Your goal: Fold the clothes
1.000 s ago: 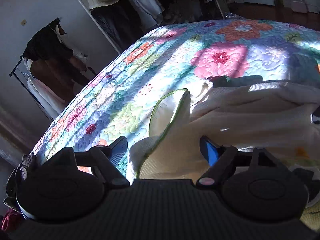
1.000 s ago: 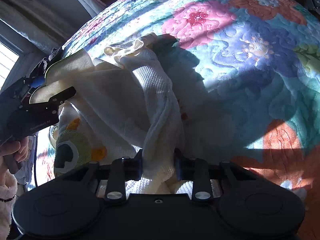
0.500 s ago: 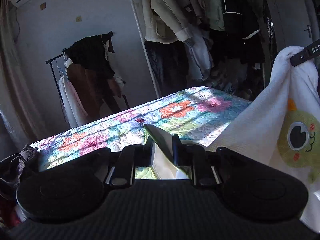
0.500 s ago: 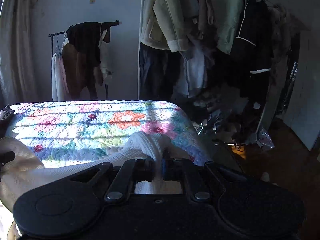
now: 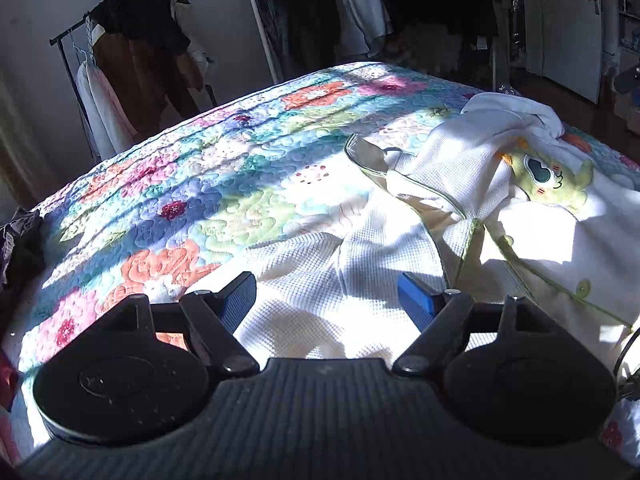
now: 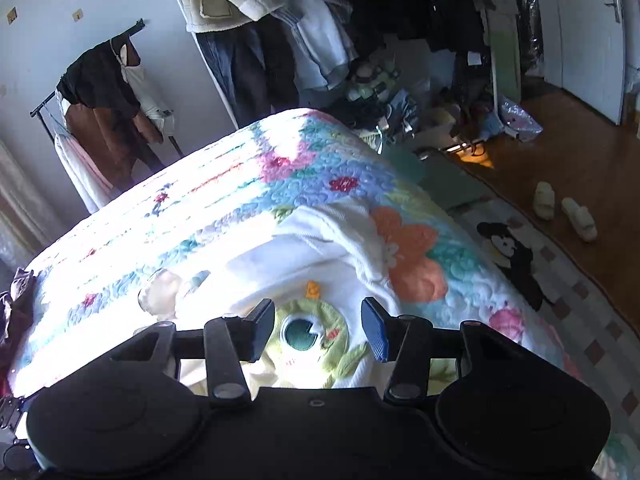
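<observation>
A sunlit bed point(image 5: 224, 184) under a floral quilt was seen. Both the left tongs point(image 5: 328, 300) and right tongs point(image 6: 318, 332) were opening, nothing gripped. The white garment point(image 5: 500, 184) was left rumpled on the quilt; folding was judged barely begun.

A: What lies ahead of the tool?
B: A floral quilt point(image 5: 192, 200) spreads over the bed, with a clothes rack point(image 5: 136, 64) of dark garments beyond it.
A: And off to the tool's right?
B: A wooden floor point(image 6: 560, 168), two pale slippers point(image 6: 564, 208), a white door point(image 6: 588, 32), hanging coats point(image 6: 248, 4).
</observation>
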### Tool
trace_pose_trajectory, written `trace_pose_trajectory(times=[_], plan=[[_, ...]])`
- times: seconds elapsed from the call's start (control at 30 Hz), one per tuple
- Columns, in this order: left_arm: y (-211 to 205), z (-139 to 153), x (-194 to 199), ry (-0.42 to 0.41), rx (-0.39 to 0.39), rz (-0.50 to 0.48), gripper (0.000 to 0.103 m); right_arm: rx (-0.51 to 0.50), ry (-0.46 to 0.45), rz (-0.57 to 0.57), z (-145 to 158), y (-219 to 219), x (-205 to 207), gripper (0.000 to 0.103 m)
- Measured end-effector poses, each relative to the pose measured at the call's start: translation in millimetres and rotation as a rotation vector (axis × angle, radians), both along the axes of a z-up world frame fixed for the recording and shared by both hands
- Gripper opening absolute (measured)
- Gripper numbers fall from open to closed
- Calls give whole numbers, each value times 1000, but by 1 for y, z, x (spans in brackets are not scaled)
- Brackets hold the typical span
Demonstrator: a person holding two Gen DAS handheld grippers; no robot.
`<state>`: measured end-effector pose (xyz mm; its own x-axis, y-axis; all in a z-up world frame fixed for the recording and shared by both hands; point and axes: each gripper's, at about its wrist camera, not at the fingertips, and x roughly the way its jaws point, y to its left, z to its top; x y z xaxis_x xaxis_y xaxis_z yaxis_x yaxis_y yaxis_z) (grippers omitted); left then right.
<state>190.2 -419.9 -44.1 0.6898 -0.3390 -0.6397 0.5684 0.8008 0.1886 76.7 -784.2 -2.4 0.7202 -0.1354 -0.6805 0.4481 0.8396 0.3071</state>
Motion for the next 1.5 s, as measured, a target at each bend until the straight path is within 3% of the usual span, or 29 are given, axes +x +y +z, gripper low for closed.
trace_pose_trajectory(times=[0.13, 0.2, 0.27, 0.33, 0.43, 0.5, 0.6, 0.73, 0.87, 0.97, 1.1, 1.17, 1.2, 1.23, 1.27, 1.3, 1.33, 1.37, 1.5], plan=[[3, 13, -22, 22, 78, -77, 78, 45, 95, 102, -23, 31, -37, 54], [4, 24, -30, 109, 99, -187, 77, 89, 135, 149, -29, 40, -55, 54], [8, 38, -44, 169, 68, -271, 77, 131, 168, 188, -31, 47, -71, 54], [10, 49, -58, 210, 51, -322, 77, 186, 164, 197, -29, 50, -89, 54], [18, 67, -72, 212, 62, -322, 76, 346, 102, 210, -19, 51, -124, 54], [28, 76, -73, 236, 51, -312, 77, 352, 96, 242, -10, 59, -142, 54], [34, 63, -70, 362, -8, -331, 82, 231, 131, 266, 2, 72, -166, 61], [9, 6, -81, 484, -90, -351, 81, -14, 205, 255, -10, 85, -177, 62], [-24, -26, -90, 411, -116, -390, 80, -100, 281, 202, -34, 78, -169, 62], [-43, -40, -96, 336, -132, -478, 82, -184, 372, 223, -52, 77, -154, 62], [-71, -64, -106, 163, 13, -536, 82, -328, 447, 404, -73, 95, -141, 69], [-77, -67, -113, 86, 32, -568, 82, -422, 442, 403, -82, 99, -136, 69], [-80, -67, -116, 48, 52, -575, 80, -429, 442, 374, -86, 94, -132, 65], [-83, -67, -117, 27, 66, -572, 71, -410, 432, 342, -88, 86, -128, 56], [-86, -66, -117, 8, 77, -563, 52, -377, 399, 306, -87, 77, -127, 15], [-88, -62, -115, -3, 74, -545, 42, -332, 353, 263, -83, 67, -128, 5], [-89, -58, -112, -2, 61, -534, 28, -287, 307, 220, -80, 57, -129, 5], [-90, -53, -109, 3, 43, -523, 24, -270, 264, 177, -75, 50, -131, 4], [-101, -29, -88, 89, -31, -484, 23, -454, 156, -1, -43, 42, -134, 4]])
